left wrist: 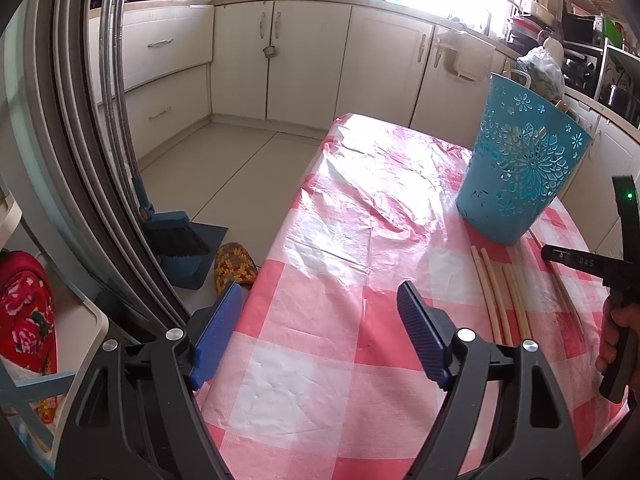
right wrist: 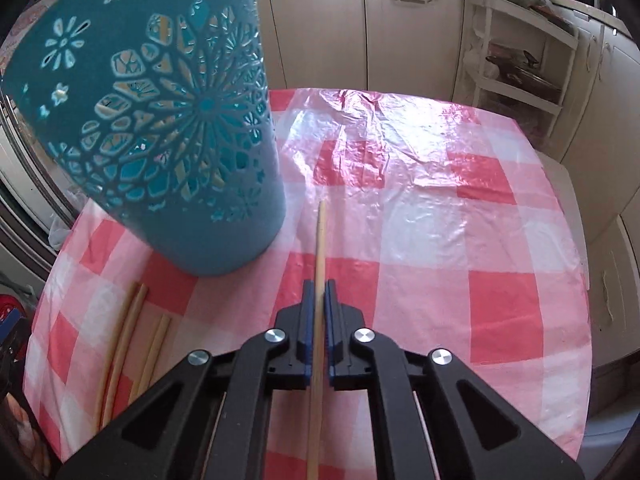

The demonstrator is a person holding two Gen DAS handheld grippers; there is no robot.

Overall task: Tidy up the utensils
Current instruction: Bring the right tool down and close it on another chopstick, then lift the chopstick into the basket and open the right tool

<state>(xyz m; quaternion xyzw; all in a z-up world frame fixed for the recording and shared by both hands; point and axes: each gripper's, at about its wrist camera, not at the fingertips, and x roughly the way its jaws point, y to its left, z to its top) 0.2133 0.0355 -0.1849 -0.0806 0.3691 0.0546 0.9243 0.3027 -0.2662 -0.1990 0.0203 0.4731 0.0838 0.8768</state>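
Observation:
A teal perforated holder (left wrist: 520,168) (right wrist: 160,128) stands upright on the pink-and-white checked tablecloth (left wrist: 360,240) (right wrist: 420,248). Several pale wooden chopsticks (left wrist: 496,296) (right wrist: 128,340) lie flat in front of it. In the right wrist view my right gripper (right wrist: 319,286) is shut on one chopstick (right wrist: 320,240), which runs forward between the blue pads, its far tip close to the holder's base. The right gripper body and a hand (left wrist: 616,320) show at the right edge of the left wrist view. My left gripper (left wrist: 320,292) hangs open over the table's left edge, nothing between its fingers.
Cream kitchen cabinets (left wrist: 280,60) line the far wall. A refrigerator door edge (left wrist: 80,160) stands to the left, with a dustpan and brush (left wrist: 176,244) and a patterned slipper (left wrist: 234,264) on the floor. A white shelf rack (right wrist: 520,60) stands beyond the table.

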